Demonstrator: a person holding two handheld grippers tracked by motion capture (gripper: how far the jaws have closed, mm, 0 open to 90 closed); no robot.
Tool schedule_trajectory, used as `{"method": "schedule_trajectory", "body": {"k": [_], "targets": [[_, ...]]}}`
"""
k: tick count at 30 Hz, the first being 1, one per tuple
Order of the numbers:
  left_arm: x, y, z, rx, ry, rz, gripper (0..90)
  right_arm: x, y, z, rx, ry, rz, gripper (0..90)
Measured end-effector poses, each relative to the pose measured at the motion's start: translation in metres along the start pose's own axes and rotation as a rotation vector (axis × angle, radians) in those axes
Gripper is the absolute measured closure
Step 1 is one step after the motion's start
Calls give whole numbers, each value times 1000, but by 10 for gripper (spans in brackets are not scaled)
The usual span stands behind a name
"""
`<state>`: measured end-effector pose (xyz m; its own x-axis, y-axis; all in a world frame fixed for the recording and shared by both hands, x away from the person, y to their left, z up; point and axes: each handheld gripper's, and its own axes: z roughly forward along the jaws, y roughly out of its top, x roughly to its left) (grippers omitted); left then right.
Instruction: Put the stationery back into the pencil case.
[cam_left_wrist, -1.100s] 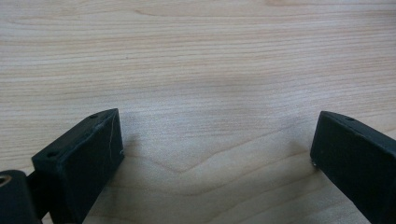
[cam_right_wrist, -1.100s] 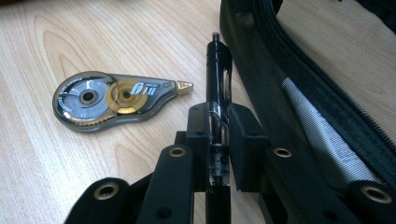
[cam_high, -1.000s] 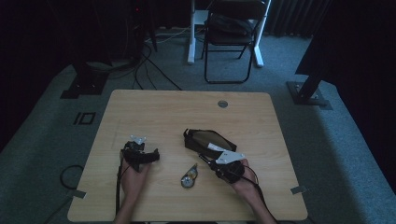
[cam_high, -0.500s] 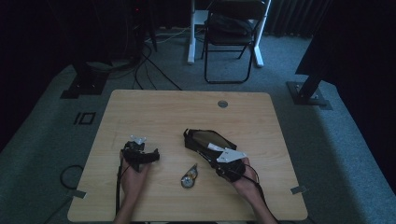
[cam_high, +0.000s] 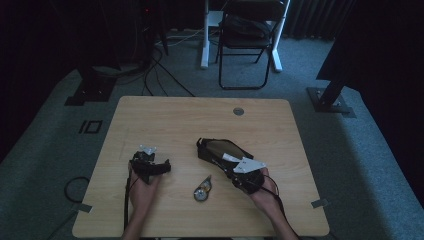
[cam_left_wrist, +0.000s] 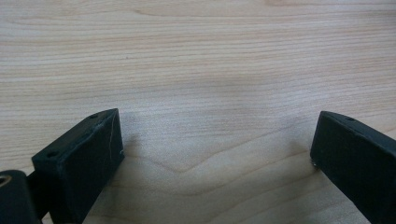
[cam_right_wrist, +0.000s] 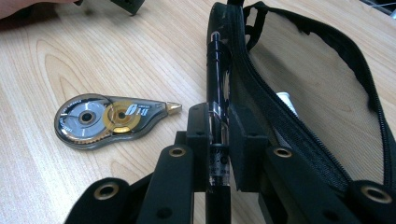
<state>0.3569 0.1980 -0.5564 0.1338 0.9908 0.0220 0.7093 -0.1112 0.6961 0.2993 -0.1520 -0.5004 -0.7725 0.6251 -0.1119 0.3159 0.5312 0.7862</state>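
From the high view, your right gripper (cam_high: 239, 172) sat at the near edge of the black pencil case (cam_high: 220, 152) on the table (cam_high: 165, 112), the correction tape (cam_high: 202, 189) just left of it. In your left gripper view, the jaws stood wide apart over bare wood. In your right gripper view, the jaws pinched a black pen (cam_right_wrist: 217, 88) – lying against the case's open zip edge.

One camera looks down from high up at the whole table (cam_high: 165, 120). Two ride very close above the wood; both also show that table.
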Motion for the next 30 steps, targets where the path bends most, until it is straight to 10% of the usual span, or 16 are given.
{"method": "schedule_trajectory", "body": {"k": [30], "targets": [[0,0,0,0,0,1,27,-8,7,-12,-41,-32,8,797]]}}
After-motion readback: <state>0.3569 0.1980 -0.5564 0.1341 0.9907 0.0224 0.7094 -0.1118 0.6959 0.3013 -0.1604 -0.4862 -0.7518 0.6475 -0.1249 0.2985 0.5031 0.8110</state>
